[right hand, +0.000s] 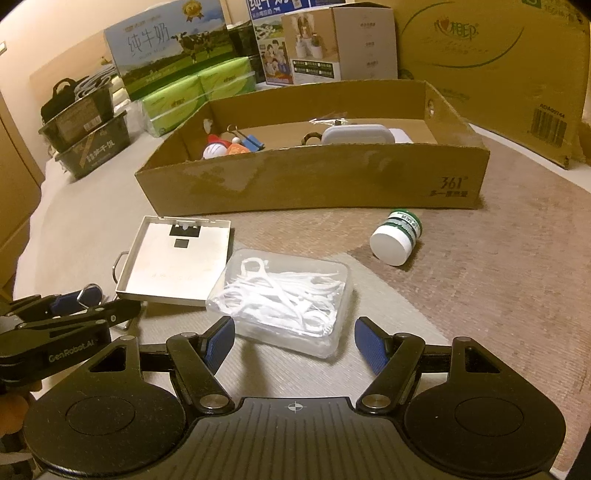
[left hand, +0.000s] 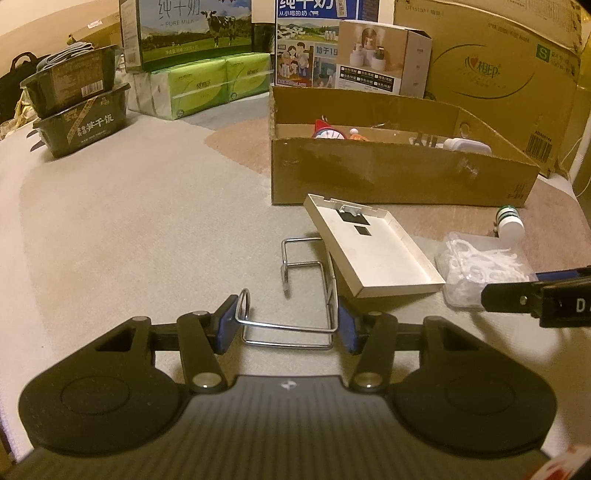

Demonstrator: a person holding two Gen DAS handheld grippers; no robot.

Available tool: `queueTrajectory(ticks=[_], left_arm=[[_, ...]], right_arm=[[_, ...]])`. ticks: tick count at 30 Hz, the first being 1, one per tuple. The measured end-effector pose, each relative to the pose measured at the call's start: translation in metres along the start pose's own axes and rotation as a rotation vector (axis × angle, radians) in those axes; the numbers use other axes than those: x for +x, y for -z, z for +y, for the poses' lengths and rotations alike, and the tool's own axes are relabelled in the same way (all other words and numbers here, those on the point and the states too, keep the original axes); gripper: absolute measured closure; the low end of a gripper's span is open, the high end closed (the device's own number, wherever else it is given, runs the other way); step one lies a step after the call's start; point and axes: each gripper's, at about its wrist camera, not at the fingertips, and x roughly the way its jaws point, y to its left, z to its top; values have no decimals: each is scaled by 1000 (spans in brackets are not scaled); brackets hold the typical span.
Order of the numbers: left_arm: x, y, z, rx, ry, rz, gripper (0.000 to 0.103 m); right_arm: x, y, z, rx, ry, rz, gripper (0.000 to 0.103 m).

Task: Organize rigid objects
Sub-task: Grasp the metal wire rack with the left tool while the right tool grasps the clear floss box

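My left gripper [left hand: 287, 321] is shut on the near end of a bent chrome wire rack [left hand: 295, 295], with a blue pad against each side of the wire. A flat metal tray [left hand: 373, 247] leans on the rack's far part. In the right wrist view my right gripper [right hand: 295, 345] stands open. The near corner of a clear box of white floss picks [right hand: 284, 295] reaches between its fingertips, untouched. A small white bottle with a green label [right hand: 397, 236] lies on its side further right. The open cardboard box [right hand: 314, 177] stands behind them.
The cardboard box holds a toy figure [right hand: 216, 147], binder clips [right hand: 253, 142] and a white case [right hand: 354, 134]. Black food containers [left hand: 81, 110] are stacked far left. Milk cartons [left hand: 192, 33], green tissue packs [left hand: 214, 85] and a big carton [left hand: 498, 74] line the back.
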Motion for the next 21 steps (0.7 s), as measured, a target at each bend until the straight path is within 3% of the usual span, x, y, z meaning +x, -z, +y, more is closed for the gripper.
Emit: queueTrajectory(ticks=[5, 12, 21], left_arm=[[-4, -1, 5, -10, -13, -15, 53], [-8, -4, 17, -34, -30, -27, 53], [-8, -9, 18, -37, -21, -35, 53]], right_arm=[[6, -2, 5, 16, -2, 1, 31], [9, -6, 11, 18, -8, -19, 18], [26, -13, 19, 3, 42, -30, 14]])
